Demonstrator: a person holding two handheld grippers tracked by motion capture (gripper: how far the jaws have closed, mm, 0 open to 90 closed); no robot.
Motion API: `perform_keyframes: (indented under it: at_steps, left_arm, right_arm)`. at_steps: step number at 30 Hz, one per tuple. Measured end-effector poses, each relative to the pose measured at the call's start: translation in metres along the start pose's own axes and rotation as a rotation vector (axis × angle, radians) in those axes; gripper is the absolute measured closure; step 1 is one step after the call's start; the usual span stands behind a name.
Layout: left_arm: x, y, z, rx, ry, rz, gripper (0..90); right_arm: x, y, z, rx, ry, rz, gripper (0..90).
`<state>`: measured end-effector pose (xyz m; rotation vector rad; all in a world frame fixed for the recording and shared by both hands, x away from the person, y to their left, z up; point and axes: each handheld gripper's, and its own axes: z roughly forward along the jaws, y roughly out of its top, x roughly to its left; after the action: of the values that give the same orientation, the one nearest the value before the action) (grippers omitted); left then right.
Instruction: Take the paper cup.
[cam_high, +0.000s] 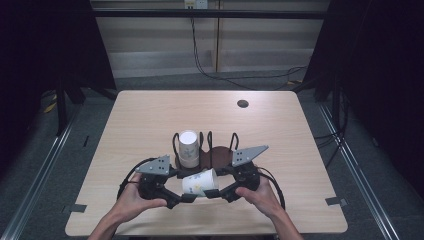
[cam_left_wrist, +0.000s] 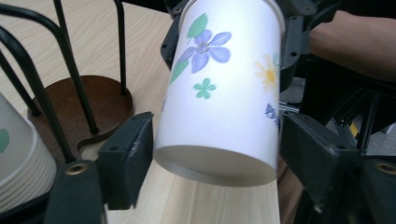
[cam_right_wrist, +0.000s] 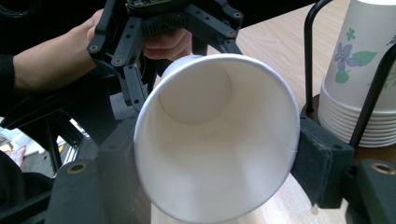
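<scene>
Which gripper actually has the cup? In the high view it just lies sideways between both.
Observer: The right gripper. In its view the paper cup faces the camera mouth first, with the rim pressed against a pad.
Operator: And the left one?
Observer: The left gripper has its jaws on either side of the cup's base end. A thin gap seems to show at each side, so it looks open.
Operator: Is that a single cup standing in the rack?
Observer: No, it is a stack of cups. The right gripper view shows many nested rims between the wires of the rack.
</scene>
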<state>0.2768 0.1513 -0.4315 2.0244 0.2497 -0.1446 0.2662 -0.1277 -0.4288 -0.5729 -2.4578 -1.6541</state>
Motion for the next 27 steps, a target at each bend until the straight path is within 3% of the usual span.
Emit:
perform_keyframes:
  at_steps: [9, 14, 18, 21, 27]
  left_arm:
    - [0.002, -0.001, 0.000, 0.025, 0.040, -0.009, 16.1]
    - [0.002, -0.001, 0.001, 0.033, 0.063, -0.005, 16.3]
    - [0.002, -0.004, 0.002, 0.086, 0.069, 0.005, 16.5]
    - [0.003, -0.011, -0.002, 0.122, 0.100, 0.021, 16.8]
    - [0.004, -0.016, -0.009, 0.112, 0.128, 0.016, 16.0]
  right_arm:
    - [-0.002, 0.001, -0.004, 0.010, -0.026, 0.023, 27.5]
    - [-0.002, 0.001, -0.007, 0.023, -0.057, 0.044, 27.7]
    - [-0.004, 0.000, -0.010, 0.021, -0.067, 0.059, 27.9]
    - [-0.004, 0.000, -0.013, 0.018, -0.072, 0.065, 28.0]
    - [-0.006, 0.000, -0.016, 0.031, -0.104, 0.076, 28.2]
